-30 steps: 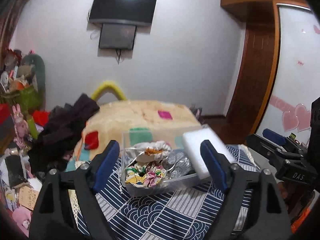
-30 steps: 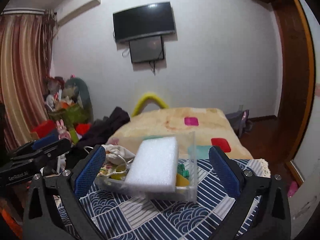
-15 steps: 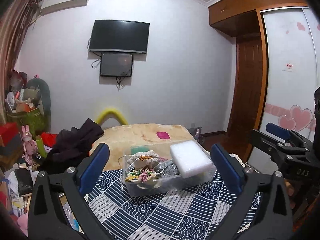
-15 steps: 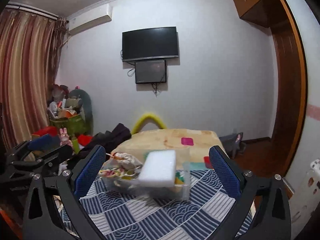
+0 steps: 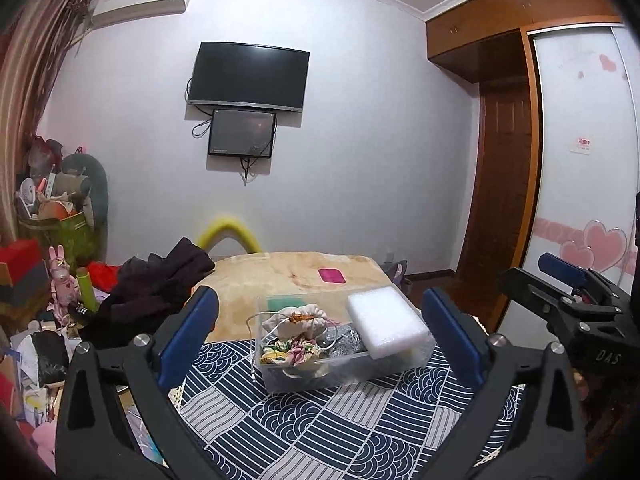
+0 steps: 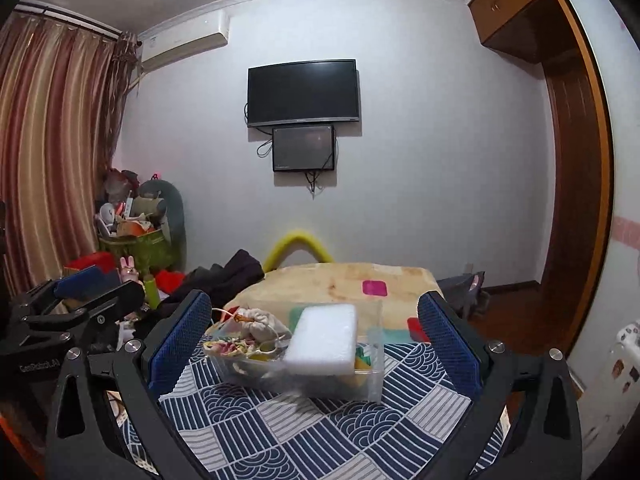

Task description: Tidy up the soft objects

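A clear plastic box [image 5: 304,376] [image 6: 372,376] stands on a blue-and-white patterned tablecloth [image 5: 320,424] [image 6: 320,428]. A white foam sponge [image 5: 386,326] [image 6: 324,338] lies across its right part. A beige drawstring pouch [image 5: 298,320] [image 6: 260,322] and a floral scrunchie [image 5: 290,354] [image 6: 230,347] lie in its left part. My left gripper [image 5: 320,340] is open and empty, well back from the box. My right gripper [image 6: 316,336] is open and empty, also held back.
A bed with a beige blanket [image 5: 288,276] [image 6: 344,280] lies beyond the table, with dark clothes [image 5: 160,284] at its left. Cluttered toys and boxes [image 5: 52,240] fill the left floor. A wooden wardrobe and door [image 5: 504,184] stand at the right.
Both grippers have drawn back and up from the box, so it looks smaller and farther. The sponge and soft items stay in the box.
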